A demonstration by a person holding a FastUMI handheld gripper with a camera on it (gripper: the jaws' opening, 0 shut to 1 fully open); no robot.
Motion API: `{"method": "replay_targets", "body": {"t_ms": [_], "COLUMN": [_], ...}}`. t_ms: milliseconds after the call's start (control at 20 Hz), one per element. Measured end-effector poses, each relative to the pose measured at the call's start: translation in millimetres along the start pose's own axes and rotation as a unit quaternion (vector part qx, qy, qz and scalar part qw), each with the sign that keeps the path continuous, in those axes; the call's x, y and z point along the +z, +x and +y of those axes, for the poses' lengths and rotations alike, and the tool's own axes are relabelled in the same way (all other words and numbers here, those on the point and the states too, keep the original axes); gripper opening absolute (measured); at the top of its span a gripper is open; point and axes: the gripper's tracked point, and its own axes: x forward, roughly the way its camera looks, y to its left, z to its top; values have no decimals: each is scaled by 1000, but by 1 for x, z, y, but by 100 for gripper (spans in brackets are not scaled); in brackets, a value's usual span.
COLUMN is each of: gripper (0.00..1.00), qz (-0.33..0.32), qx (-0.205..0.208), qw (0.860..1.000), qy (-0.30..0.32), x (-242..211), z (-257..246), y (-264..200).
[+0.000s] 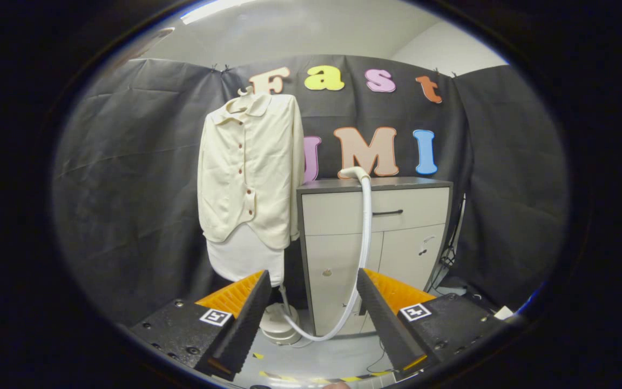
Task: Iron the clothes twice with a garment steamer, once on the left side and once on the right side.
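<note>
A black cloth wall (127, 178), creased and sagging in soft folds, backs the booth, and well beyond the tool (311, 286) stand the things of the job. A boxy grey cabinet (397, 216) with a dark flat top, one drawer with a slim dark handle and two doors below rises beyond the right finger. Just beside it, on its left, a cream shirt (249, 173) hangs upright on a hanger, its cloth smooth and matte, a collar at the top and a row of small brownish buttons running down the front; a paler white underlayer (243, 256) shows below its hem, straight beyond the left finger. The garment steamer lies apart from the tool: its white curved steamer head (353, 173) rests on the front edge of the cabinet's top, and from there a glossy white hose (364, 237) drops down the cabinet's face, passes between the two fingers and loops across to a round, pale steamer base (279, 324) on the light grey floor (338, 356), just ahead of the left finger. The tool is level, pointing straight at the cabinet and shirt, its wedge-shaped ribbed fingers (246, 313) spread wide and holding nothing.
</note>
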Motion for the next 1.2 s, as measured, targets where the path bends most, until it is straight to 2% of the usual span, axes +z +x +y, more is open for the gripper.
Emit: {"method": "replay_targets", "body": {"t_ms": [400,600,900,1200], "gripper": [97,97,97,98], "qz": [6,6,-4,-6], "qx": [0,-13,-33,-18], "qw": [1000,1000,999,1000], "qy": [-2,0,-3,-8], "x": [-3,0,22,46], "z": [7,5,-11,-41], "y": [20,40,80,135]}}
